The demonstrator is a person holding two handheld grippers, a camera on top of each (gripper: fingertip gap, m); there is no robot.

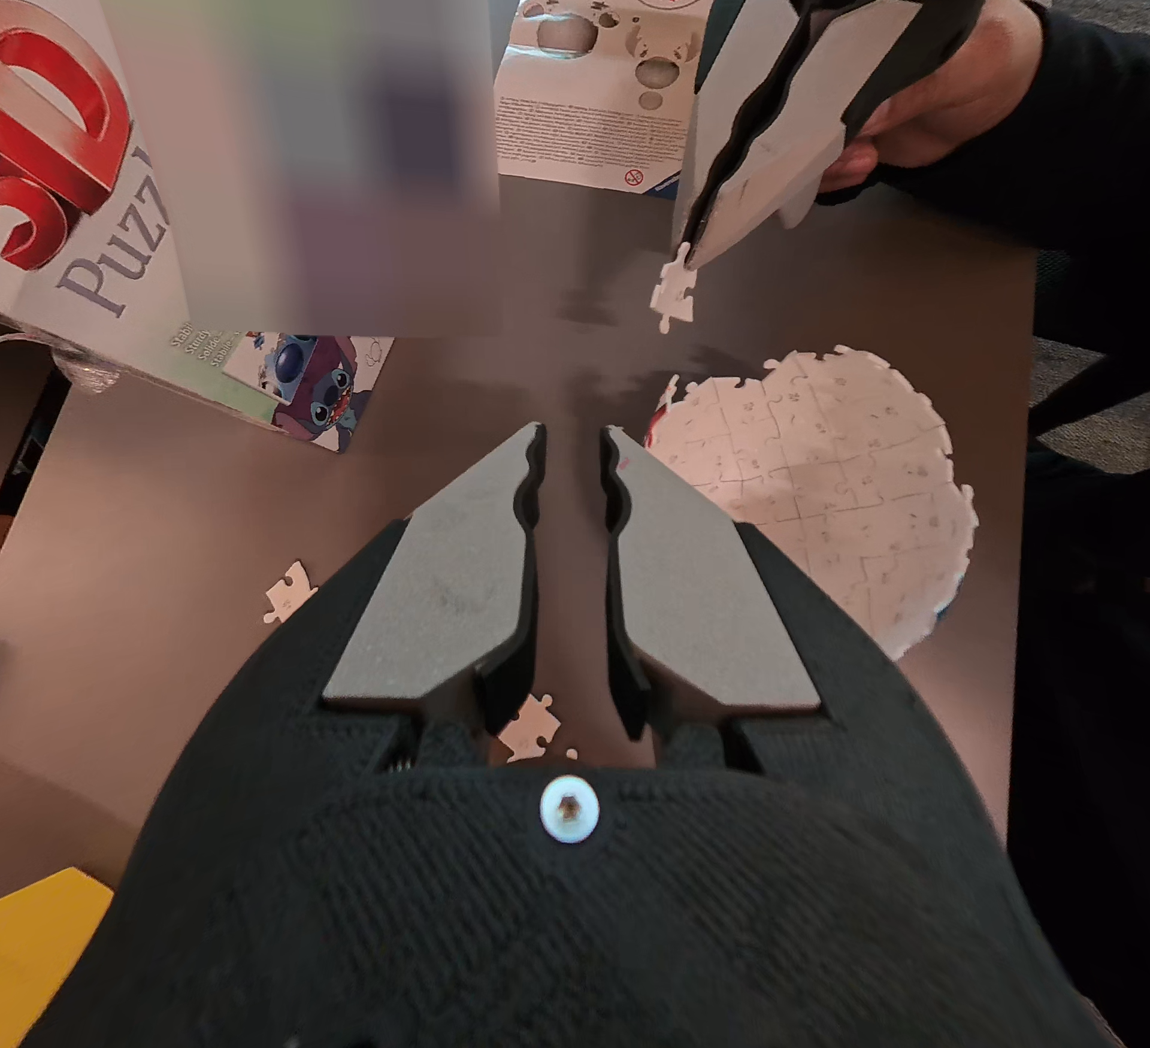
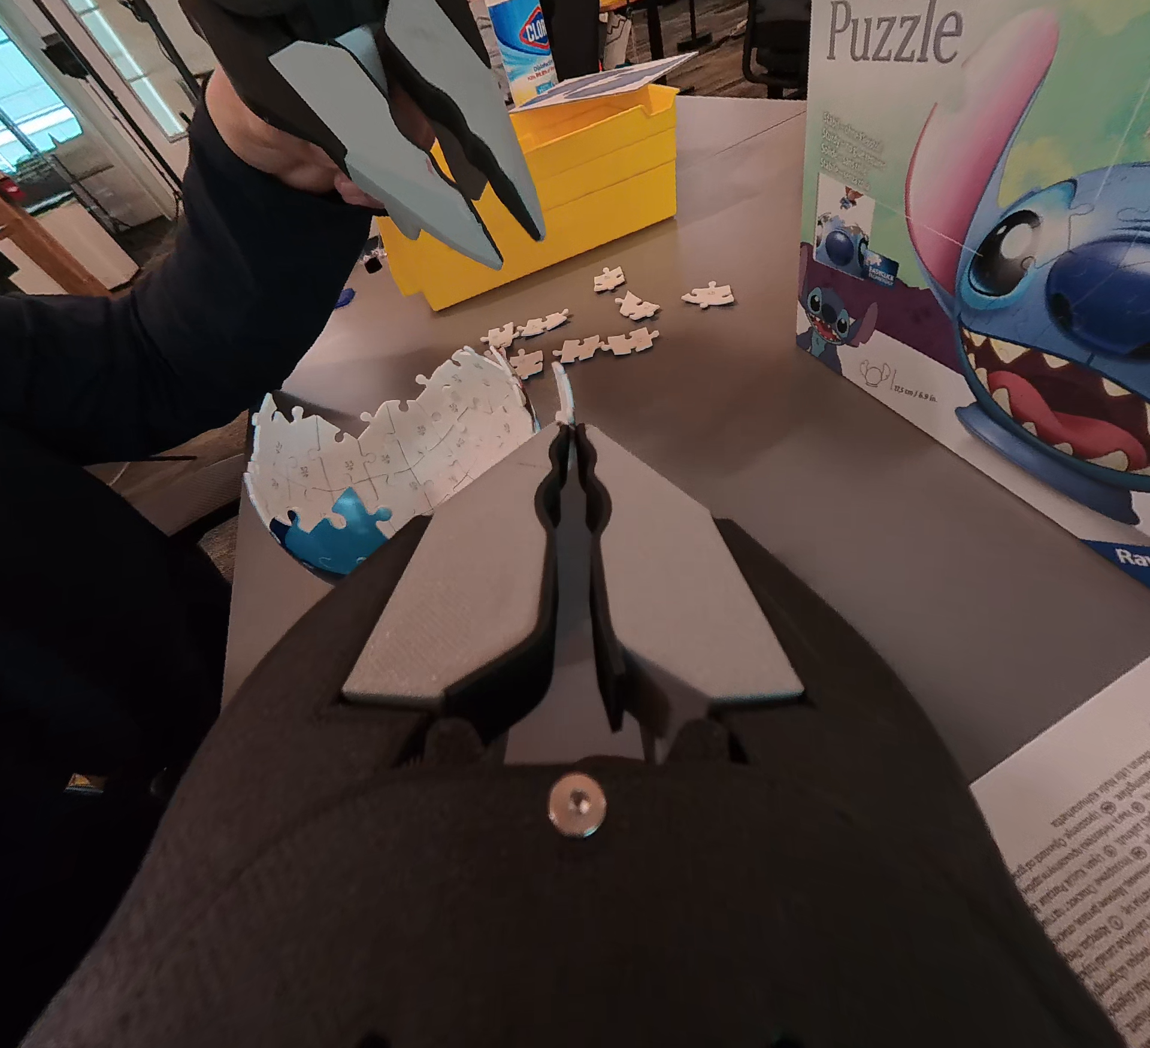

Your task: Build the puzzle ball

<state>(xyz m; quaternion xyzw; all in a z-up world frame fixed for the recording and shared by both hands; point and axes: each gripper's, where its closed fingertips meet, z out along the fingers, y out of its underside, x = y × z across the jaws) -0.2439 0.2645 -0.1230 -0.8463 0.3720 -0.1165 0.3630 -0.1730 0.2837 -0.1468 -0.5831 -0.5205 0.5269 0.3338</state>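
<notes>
The part-built puzzle ball (image 1: 809,489) is a white-inside half shell lying open on the grey table; in the right wrist view (image 2: 386,458) a blue patch of its outer skin shows. My right gripper (image 2: 572,430) is shut on a white puzzle piece (image 2: 563,390), seen edge-on just past the shell's rim. In the left wrist view the right gripper (image 1: 691,259) holds that piece (image 1: 672,296) in the air above the table, beyond the shell. My left gripper (image 1: 572,439) is open and empty, left of the shell; it hangs raised in the right wrist view (image 2: 516,246).
Several loose white pieces (image 2: 591,327) lie beyond the shell, and two more (image 1: 289,589) (image 1: 529,729) lie under my left gripper. The puzzle box (image 2: 995,209) stands at the right, stacked yellow bins (image 2: 560,178) at the back. An instruction sheet (image 1: 597,66) lies flat. Left tips to right tips: about 9 centimeters.
</notes>
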